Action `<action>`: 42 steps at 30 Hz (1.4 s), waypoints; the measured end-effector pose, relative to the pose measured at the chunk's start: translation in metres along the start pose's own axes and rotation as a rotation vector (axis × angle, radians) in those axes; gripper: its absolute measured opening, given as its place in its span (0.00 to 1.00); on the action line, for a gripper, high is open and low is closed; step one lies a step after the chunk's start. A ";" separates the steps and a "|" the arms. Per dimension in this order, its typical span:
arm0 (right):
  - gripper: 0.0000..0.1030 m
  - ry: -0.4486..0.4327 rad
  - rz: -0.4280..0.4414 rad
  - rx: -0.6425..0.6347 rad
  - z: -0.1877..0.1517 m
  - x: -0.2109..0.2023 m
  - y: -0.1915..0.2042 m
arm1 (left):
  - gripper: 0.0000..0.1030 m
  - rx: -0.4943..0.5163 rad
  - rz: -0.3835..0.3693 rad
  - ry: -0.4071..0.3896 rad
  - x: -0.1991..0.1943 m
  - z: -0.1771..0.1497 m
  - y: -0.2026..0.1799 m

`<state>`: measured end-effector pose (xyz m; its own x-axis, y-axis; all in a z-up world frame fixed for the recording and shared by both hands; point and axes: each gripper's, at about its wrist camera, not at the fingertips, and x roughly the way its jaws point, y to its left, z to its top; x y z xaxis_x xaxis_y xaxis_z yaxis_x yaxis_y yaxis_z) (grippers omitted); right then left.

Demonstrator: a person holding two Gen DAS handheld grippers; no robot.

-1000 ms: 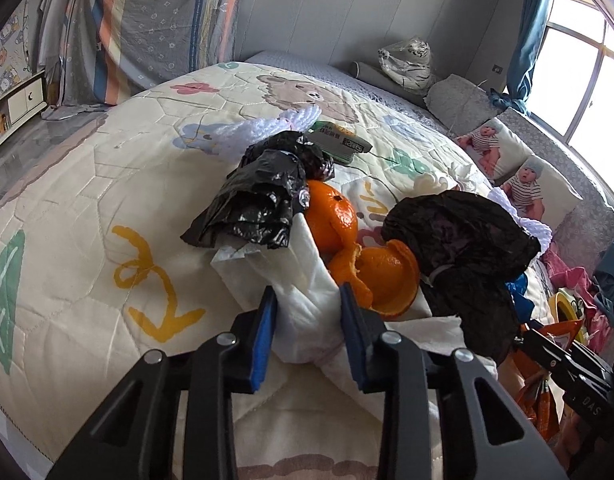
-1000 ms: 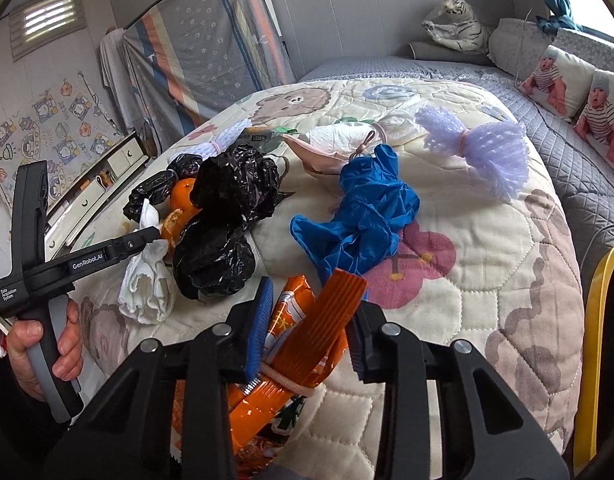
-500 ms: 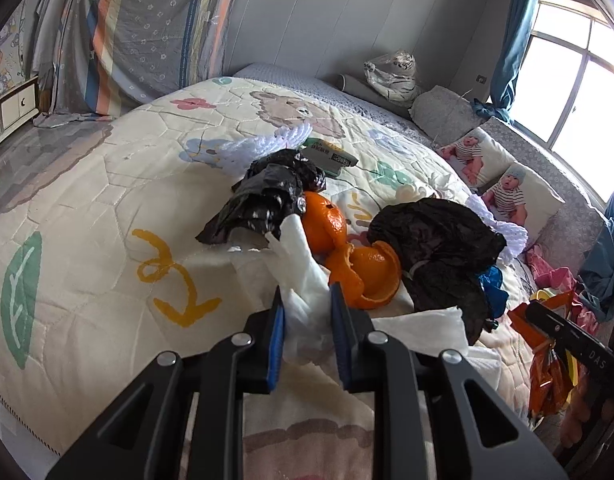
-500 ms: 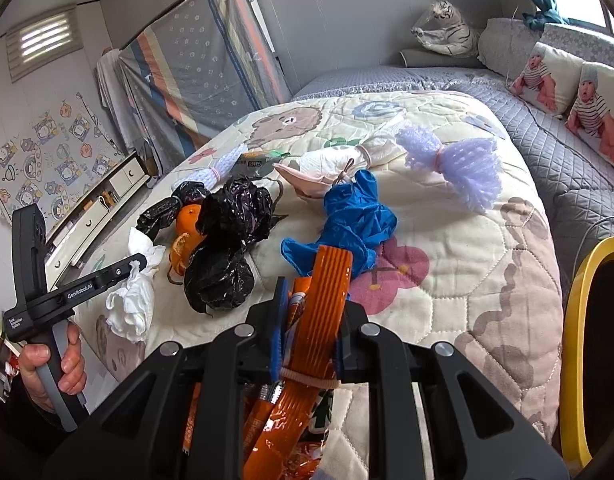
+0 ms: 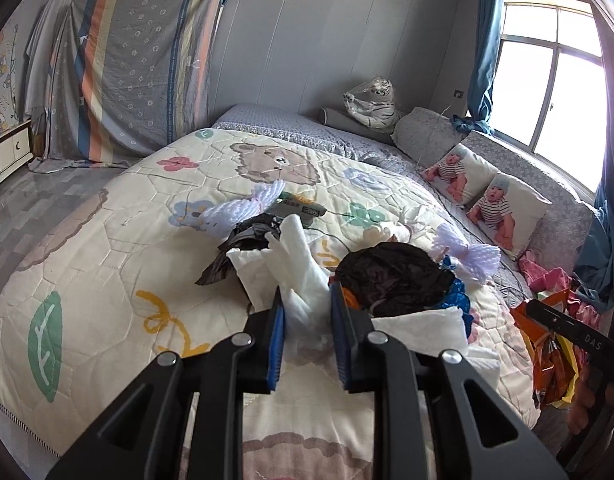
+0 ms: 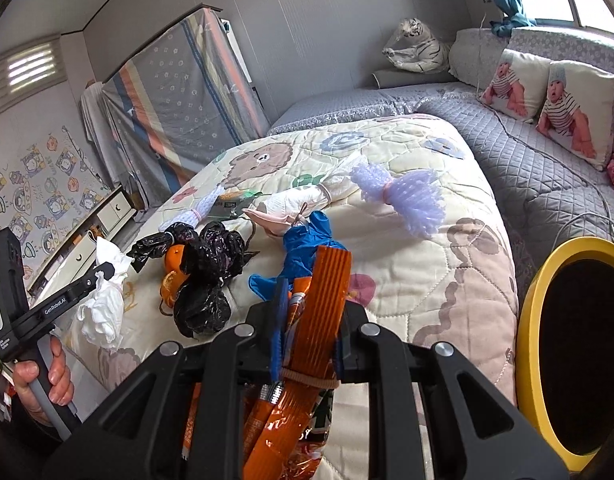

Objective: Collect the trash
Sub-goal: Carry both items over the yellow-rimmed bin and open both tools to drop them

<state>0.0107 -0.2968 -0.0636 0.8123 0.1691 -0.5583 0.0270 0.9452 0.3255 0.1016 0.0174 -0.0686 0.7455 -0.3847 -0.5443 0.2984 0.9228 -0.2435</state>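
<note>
Two pieces of trash are already in your grip, and more lies on the quilt (image 6: 447, 280) in front of you. The yellow-rimmed bin (image 6: 525, 320) stands at the bed's edge, just to the right of your right gripper (image 6: 307, 332), and looks like the place for all of it.

Your right gripper has just closed on the bundle of orange wrappers (image 6: 327, 300), which is tied with a rubber band. The pads clamp the pleated strip above the band while the crinkled ends hang below. Foil like this is light but slick, so I judge it could slide; a grip nearer the band would be safer.

Your left gripper (image 5: 307, 344) has also just closed, on the white tissue (image 5: 303, 280), and holds it lifted off the quilt. It is soft, weighs almost nothing and tears easily, so hold the thick wad, not a loose corner.

Still on the quilt, largest first: the black bags (image 6: 211, 276), limp and best pinched at a knot or bunched fold; the blue glove (image 6: 303, 248), floppy; the purple foam net (image 6: 407, 196), springy; the mask (image 6: 275, 220), easy by its strap; and the orange peel (image 6: 173, 276), half tucked against the bags, curved and likely slippery, so take it by an edge.
</note>
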 end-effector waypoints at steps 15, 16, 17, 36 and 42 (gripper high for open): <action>0.17 -0.149 -0.203 0.058 0.008 -0.050 -0.053 | 0.19 0.121 -0.094 -0.057 -0.009 0.021 -0.067; 0.17 -0.160 -0.223 0.063 0.009 -0.054 -0.058 | 0.19 0.128 -0.110 -0.051 -0.007 0.023 -0.073; 0.17 -0.169 -0.240 0.067 0.008 -0.057 -0.062 | 0.20 0.139 -0.121 -0.046 -0.005 0.024 -0.080; 0.17 -0.294 -0.690 0.131 0.006 -0.114 -0.158 | 0.20 0.381 -0.309 0.020 0.056 0.030 -0.242; 0.17 -0.267 -0.757 0.154 0.000 -0.112 -0.182 | 0.20 0.455 -0.371 0.050 0.076 0.020 -0.299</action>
<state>-0.0851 -0.4874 -0.0603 0.6526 -0.5908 -0.4744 0.6882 0.7241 0.0449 0.0813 -0.2871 -0.0210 0.5169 -0.6734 -0.5285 0.7676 0.6379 -0.0619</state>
